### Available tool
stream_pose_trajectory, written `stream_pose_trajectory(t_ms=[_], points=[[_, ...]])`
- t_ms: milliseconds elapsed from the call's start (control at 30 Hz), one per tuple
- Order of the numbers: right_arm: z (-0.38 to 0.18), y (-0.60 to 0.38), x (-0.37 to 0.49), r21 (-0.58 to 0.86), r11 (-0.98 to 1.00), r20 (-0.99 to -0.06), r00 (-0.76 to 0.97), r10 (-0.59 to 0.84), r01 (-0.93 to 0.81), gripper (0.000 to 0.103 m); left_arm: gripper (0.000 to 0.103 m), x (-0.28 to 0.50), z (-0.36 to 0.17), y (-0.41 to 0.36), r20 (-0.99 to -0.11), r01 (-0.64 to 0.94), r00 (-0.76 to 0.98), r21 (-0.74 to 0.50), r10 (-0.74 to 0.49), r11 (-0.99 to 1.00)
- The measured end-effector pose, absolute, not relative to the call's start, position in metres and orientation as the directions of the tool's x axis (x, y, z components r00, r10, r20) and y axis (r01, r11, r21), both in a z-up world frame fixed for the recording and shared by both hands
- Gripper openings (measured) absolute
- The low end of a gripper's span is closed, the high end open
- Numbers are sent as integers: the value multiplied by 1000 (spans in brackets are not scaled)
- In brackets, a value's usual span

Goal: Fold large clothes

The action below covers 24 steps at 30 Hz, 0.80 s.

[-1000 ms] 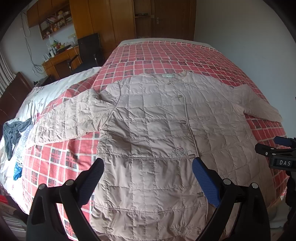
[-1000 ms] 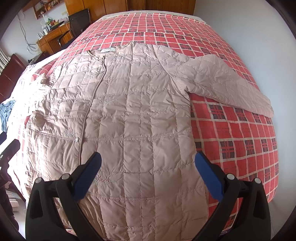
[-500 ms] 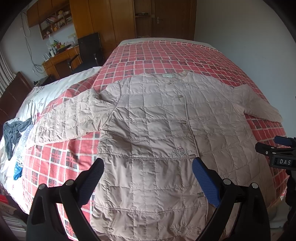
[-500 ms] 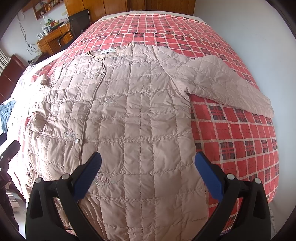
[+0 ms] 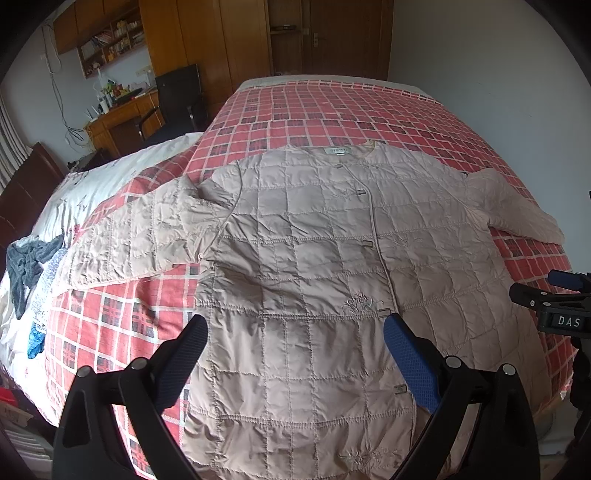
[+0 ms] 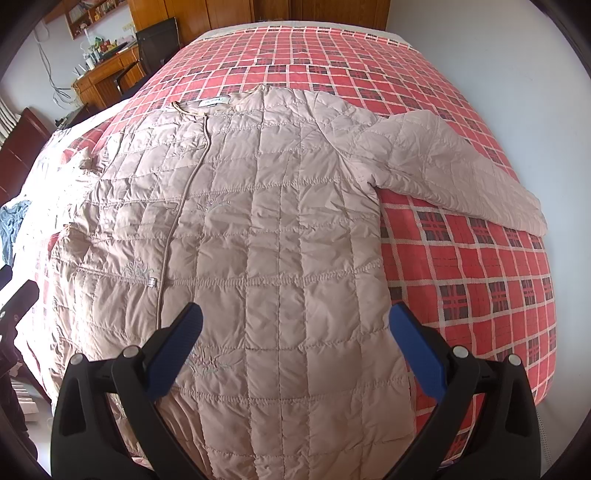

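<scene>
Where quilted, beige coat puffy

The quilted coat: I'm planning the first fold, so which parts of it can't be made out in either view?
- Hem of the quilted coat: left wrist view, cut off by the bottom edge and left claw.
- Neck label: right wrist view, text too small.
- Far sleeve: right wrist view, washed out by glare.

Quilted coat: faintly glossy stitched cloth; plaid bedcover: coarse woven cloth; wardrobe: polished wood.
</scene>
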State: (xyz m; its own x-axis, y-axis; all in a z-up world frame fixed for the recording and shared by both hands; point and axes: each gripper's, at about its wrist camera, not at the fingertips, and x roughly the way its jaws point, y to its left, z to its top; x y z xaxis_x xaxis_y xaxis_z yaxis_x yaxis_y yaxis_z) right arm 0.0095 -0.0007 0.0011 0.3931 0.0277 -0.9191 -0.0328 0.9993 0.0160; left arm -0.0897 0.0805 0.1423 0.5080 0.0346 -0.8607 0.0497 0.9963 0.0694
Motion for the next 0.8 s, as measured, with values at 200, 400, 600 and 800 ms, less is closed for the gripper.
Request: stream_pose_trajectory(t_ms=[200, 400, 600, 800], points=[[1, 0, 10, 17, 999, -920, 392, 28, -32, 100, 96, -89, 142, 80, -861, 50, 507, 70, 35, 996], [-1, -2, 13, 19, 999, -921, 389, 29, -31, 100, 96, -88, 141, 80, -861, 50, 507, 70, 34, 996], [-4, -32, 26, 91, 996, -906, 415, 77, 15, 100, 96, -73, 135, 82, -878, 40, 478, 1, -18, 999], [-21, -149, 69, 208, 943, -914, 394, 92, 261, 100, 96, -44, 132, 69, -864, 36, 502, -14, -30, 999]])
